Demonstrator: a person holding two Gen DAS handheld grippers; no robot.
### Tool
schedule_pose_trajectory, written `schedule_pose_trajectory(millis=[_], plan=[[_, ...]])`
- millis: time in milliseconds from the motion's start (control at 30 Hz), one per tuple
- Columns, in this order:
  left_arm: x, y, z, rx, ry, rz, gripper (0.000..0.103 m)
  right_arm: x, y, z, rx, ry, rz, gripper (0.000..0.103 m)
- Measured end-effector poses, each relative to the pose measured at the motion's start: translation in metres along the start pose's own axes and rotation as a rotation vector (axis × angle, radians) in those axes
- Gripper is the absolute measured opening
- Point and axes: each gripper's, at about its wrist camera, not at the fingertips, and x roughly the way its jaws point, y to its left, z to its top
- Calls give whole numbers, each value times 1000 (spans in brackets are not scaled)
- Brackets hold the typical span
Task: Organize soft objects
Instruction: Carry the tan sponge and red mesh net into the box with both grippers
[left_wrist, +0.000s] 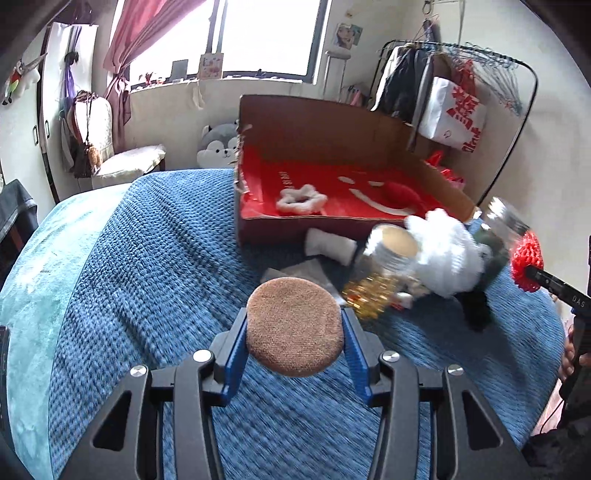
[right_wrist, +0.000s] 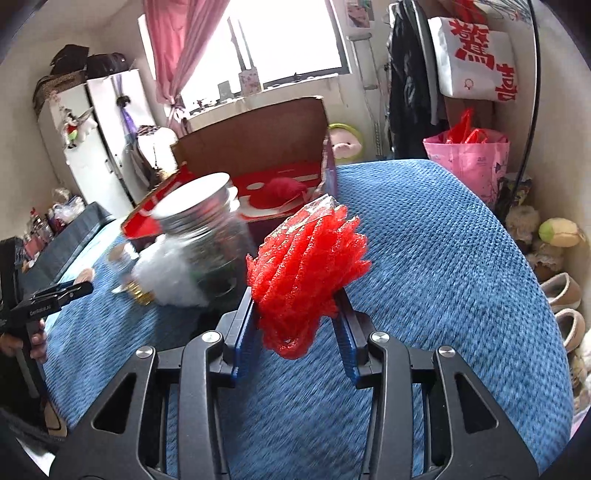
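In the box, open, cardboard with a red lining, at the far side of the bed:
- white ring, fluffy, flower-shaped, lying on the lining;
- red ball, soft, beside the ring.
Two items count as sorted.

In hand, lifted clear of the cover:
- brown pad, round and flat, clamped edge to edge by the left gripper; both blue fingers press its rim.
- red mesh puff, with a scrap of clear wrap at its top, squeezed in the right gripper; its fingers bite into the lower half.
Both are short of the box, so neither is stowed yet.

Loose on the bed, in a heap in front of the box:
- white plush, largest piece of the heap;
- white roll, small, touching the box's front wall;
- gold tinsel, just beside the pad;
- black scrap, soft-looking; kind unclear;
- grey cloth, flat, partly behind the pad;
- two jars, hard items with metal lids, mixed in with the plush; likely not box goods.

Estimate: under halfway. Two in, two in transit, at least five soft pieces unsorted; jars may need setting aside.
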Motion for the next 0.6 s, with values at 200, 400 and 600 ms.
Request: schedule_pose_trajectory(millis=[200,400,600], plan=[[-13,-25,-17,23,-5,-43,50,-20,22,-20,-34,0,64,38],[-19,-52,-36,57,8,-112,50,-23,45,-39,-71,29,135,38],[-13,-74,-48,89,33,-160,50,-18,66,-57,-112,67,183,38]])
